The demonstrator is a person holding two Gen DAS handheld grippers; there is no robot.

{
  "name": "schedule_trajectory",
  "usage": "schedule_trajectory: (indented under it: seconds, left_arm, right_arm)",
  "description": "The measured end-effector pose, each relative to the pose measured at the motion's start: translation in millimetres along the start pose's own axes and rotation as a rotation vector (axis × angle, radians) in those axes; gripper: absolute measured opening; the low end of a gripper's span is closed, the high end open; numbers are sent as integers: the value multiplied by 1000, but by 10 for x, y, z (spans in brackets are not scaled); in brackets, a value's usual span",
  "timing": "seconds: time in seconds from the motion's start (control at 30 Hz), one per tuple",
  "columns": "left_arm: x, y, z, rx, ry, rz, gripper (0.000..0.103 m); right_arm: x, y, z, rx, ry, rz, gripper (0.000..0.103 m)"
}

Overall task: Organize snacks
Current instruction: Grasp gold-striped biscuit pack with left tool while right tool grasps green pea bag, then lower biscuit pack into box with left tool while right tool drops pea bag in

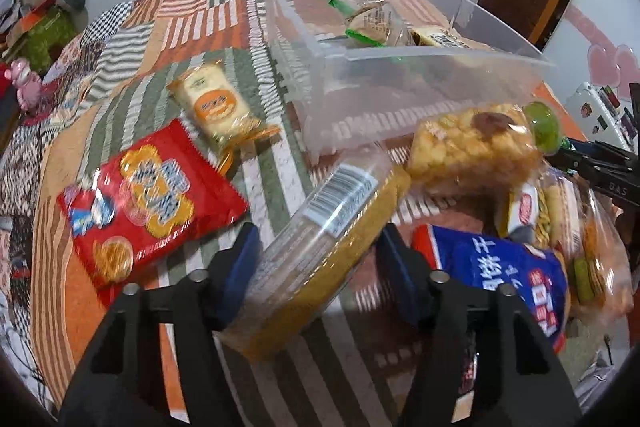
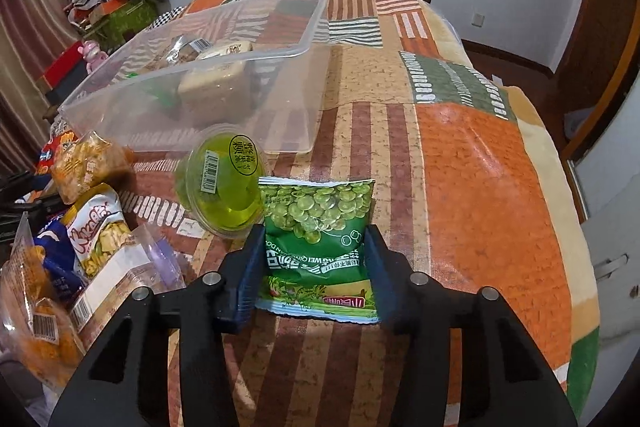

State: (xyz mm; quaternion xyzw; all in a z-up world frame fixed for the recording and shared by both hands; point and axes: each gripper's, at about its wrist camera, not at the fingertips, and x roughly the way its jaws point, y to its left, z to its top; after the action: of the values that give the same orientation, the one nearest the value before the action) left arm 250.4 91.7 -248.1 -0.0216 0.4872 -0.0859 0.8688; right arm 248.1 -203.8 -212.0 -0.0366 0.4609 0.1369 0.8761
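While gripped, yellow pack (image 1: 320,267) lengthwise up-right

Green pea packet (image 2: 318,239) between the right gripper (image 2: 316,259) jaws, green jelly cup (image 2: 222,183) just beside.

- The blanket (image 2: 480,155) is showing orange, green and brown patches with white stripes.
- The pea bag (image 2: 318,227) is looking green with round green peas on it.
- The jelly cup (image 2: 224,187) is glowing yellow-green.
- The cracker bag (image 1: 148,203) is shining red with gold shapes.
- The blue bag (image 1: 508,267) is showing white letters.
- The box (image 2: 280,99) is looking clear.
- The tongs (image 2: 316,263) are showing black with blue pads (image 2: 250,267).
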Motion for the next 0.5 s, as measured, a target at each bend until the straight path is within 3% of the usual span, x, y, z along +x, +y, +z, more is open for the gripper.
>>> schedule_trajectory:
  seconds: [0.07,0.17,0.3,0.5]
  left_arm:
    - [-57,9,-63,-13,19,3,48]
    - [-144,-26,-146,-8,22,5,43]
    - [-159,-48,-181,-7,14,7,43]
    - [37,22,-100,-83,11,-44,45]
  right_arm:
    - [-31,6,-23,8,-6,8,41]
    - [-76,18,-65,19,-14,24,39]
    - [-128,39,-106,20,-25,31,39]
    - [-172,54,-93,32,-38,40,39]
